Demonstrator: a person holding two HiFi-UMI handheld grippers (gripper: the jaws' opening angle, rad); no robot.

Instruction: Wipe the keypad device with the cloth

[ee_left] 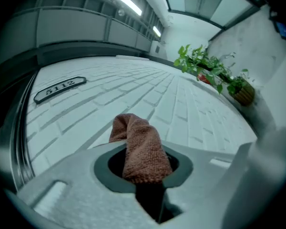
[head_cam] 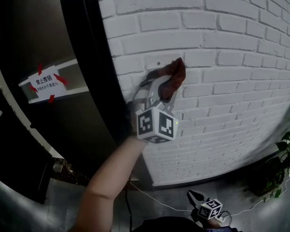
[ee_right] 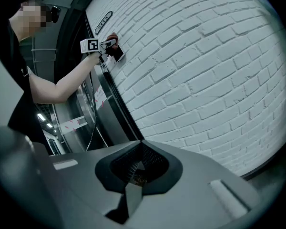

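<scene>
My left gripper (head_cam: 160, 87) is shut on a reddish-brown cloth (head_cam: 174, 75) and presses it against the white brick wall (head_cam: 232, 57). In the left gripper view the cloth (ee_left: 139, 144) bulges up out of the shut jaws onto the bricks. The keypad device (ee_right: 117, 54) shows as a small dark plate on the wall in the right gripper view, right beside the left gripper (ee_right: 104, 44). The cloth covers most of it in the head view. My right gripper (head_cam: 195, 196) hangs low near the floor, shut and holding nothing (ee_right: 132, 176).
A dark door frame (head_cam: 92, 66) runs along the wall's left edge. Beyond it, a glass door carries a taped paper sign (head_cam: 43, 83). A number plate (ee_left: 60, 88) is fixed to the bricks. A potted plant (head_cam: 286, 154) and a white cable (head_cam: 157, 200) are at the wall's foot.
</scene>
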